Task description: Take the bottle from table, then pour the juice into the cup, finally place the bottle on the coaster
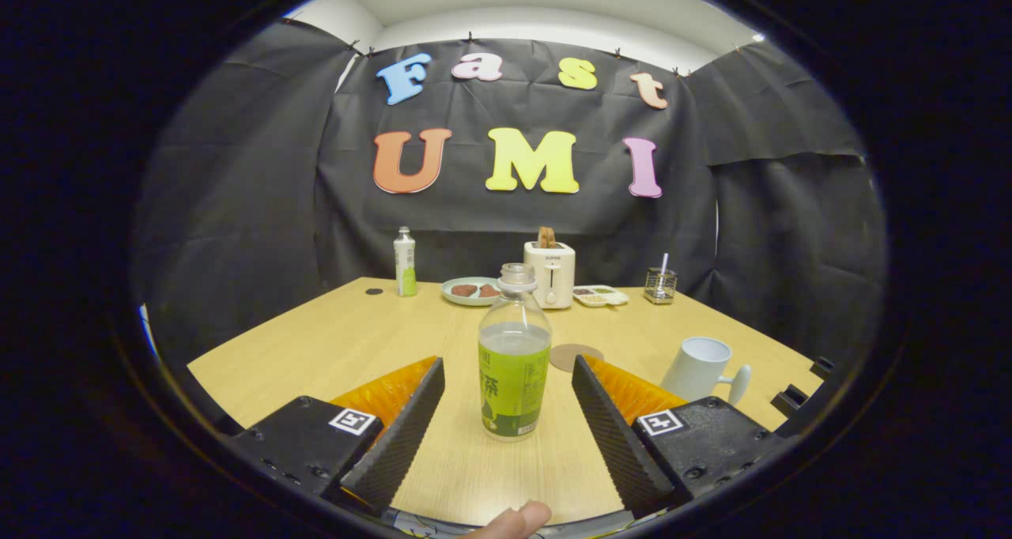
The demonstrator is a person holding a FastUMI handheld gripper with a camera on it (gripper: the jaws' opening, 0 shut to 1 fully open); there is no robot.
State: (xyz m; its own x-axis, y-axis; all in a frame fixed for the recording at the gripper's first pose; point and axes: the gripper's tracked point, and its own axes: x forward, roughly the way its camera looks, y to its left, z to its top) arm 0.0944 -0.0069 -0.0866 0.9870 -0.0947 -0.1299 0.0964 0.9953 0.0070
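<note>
The tongs (pixel 507 377) were held wide apart at the lower centre of the frame, gripping nothing. The clear plastic bottle with a green label and no cap (pixel 514 357) was observed upright on the pale wooden bench (pixel 332 341), between the two fingers but touched by neither; this spacing was judged to allow a closing grasp on the body. The white handled cup (pixel 700 369) was noted at lower right, and the round brown coaster (pixel 575 356) just behind the bottle, both left clear for pouring and placement.
</note>
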